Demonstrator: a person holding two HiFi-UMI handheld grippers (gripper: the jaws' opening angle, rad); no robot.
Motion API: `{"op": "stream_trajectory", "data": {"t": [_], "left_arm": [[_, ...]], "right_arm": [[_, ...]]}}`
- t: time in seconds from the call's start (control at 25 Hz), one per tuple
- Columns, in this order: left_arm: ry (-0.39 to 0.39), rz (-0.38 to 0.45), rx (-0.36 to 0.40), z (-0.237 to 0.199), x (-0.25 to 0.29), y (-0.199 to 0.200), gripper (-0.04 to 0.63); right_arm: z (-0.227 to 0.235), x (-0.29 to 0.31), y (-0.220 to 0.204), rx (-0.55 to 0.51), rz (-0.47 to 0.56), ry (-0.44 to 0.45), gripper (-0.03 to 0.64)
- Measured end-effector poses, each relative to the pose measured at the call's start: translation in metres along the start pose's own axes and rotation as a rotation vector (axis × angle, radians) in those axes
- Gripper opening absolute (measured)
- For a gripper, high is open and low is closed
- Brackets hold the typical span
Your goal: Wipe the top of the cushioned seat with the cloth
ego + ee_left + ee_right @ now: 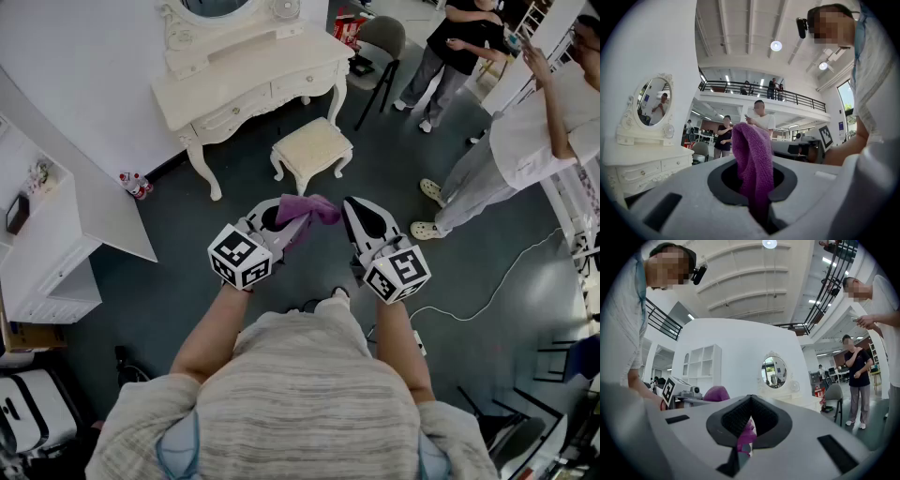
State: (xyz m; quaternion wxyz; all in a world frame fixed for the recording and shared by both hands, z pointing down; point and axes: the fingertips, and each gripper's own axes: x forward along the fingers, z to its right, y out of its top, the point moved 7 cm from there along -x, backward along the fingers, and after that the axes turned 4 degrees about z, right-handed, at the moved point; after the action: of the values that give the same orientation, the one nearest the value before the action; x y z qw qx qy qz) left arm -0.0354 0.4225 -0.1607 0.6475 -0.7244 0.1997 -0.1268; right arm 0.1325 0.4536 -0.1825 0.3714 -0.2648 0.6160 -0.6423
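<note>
The cream cushioned seat (312, 147) stands on the dark floor ahead of me, in front of the dressing table. A purple cloth (305, 208) (752, 159) hangs in the air between my two grippers, well short of the seat. My left gripper (292, 223) (758, 197) is shut on the cloth, which bulges up out of its jaws. My right gripper (348, 208) (745, 427) is shut too, with a small purple corner of the cloth (746, 434) pinched low between its jaws. Both grippers point level, tips close together.
A white dressing table (253, 75) with a mirror stands behind the seat. A grey chair (380, 42) and two standing people (459, 47) (525, 141) are at the right. White shelving (56, 244) is at the left, small bottles (136, 185) sit by the wall, and a cable (487, 291) lies on the floor.
</note>
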Motion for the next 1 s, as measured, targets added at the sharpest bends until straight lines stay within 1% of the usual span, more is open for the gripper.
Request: {"op": "stream_trajectory", "data": {"t": [0.44,0.56,0.68,0.72,0.76,0.88,1.0], "left_arm": [[-0.002,0.004,-0.004,-0.003,0.000,0.001,0.038],[-0.003,0.004,-0.002,-0.004,-0.001,0.001,0.038],[-0.005,-0.007,0.012,-0.006,-0.001,0.000,0.038],[-0.004,-0.014,0.020,-0.007,-0.002,0.000,0.038],[-0.003,-0.020,0.027,-0.009,-0.002,0.000,0.038],[-0.001,-0.030,0.034,-0.016,-0.005,0.001,0.038],[-0.009,-0.039,0.037,-0.020,-0.006,0.000,0.038]], "right_arm": [[0.001,0.003,-0.004,0.001,-0.007,0.002,0.008],[-0.002,0.004,0.000,0.005,0.016,0.021,0.008],[-0.004,0.005,0.000,0.002,0.016,0.079,0.014],[-0.005,0.006,0.000,-0.008,0.001,0.100,0.036],[-0.005,0.006,-0.001,-0.022,-0.017,0.118,0.097],[-0.004,0.007,0.000,-0.069,-0.057,0.158,0.120],[-0.006,0.009,0.000,-0.105,-0.076,0.183,0.124]]}}
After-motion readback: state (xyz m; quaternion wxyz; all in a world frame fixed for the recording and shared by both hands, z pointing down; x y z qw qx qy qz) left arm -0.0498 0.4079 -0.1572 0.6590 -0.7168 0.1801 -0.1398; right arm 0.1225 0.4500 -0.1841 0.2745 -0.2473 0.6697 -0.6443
